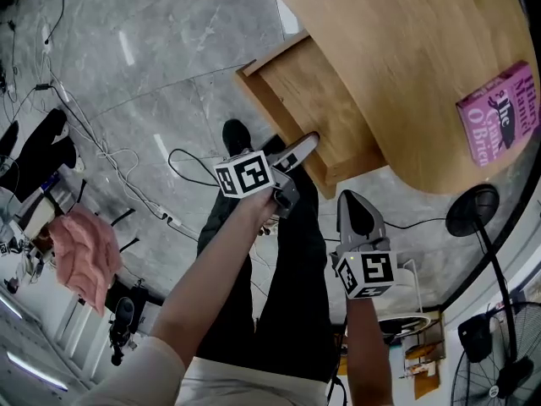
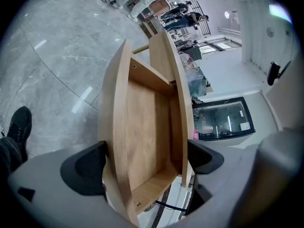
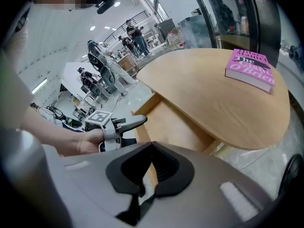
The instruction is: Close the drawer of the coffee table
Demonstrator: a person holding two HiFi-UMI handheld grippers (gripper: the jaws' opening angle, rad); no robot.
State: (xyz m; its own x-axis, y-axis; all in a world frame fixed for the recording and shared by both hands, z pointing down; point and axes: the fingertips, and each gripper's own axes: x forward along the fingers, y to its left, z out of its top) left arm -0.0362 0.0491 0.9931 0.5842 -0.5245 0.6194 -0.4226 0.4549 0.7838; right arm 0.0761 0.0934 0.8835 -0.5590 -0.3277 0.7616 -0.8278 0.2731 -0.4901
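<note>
Beyond the left gripper (image 2: 145, 161), the drawer's (image 2: 147, 122) far end lies hidden under the tabletop (image 1: 406, 49); farther right, the picture's edge crops the book (image 1: 500, 112).

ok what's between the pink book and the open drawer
Nothing: only bare tabletop lies between the pink book and the open drawer, clearest in the right gripper view.

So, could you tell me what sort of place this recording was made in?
Probably a large indoor lab or studio hall, not a home: a polished grey stone floor strewn with loose cables, and people standing among workstations beyond the coffee table.
</note>
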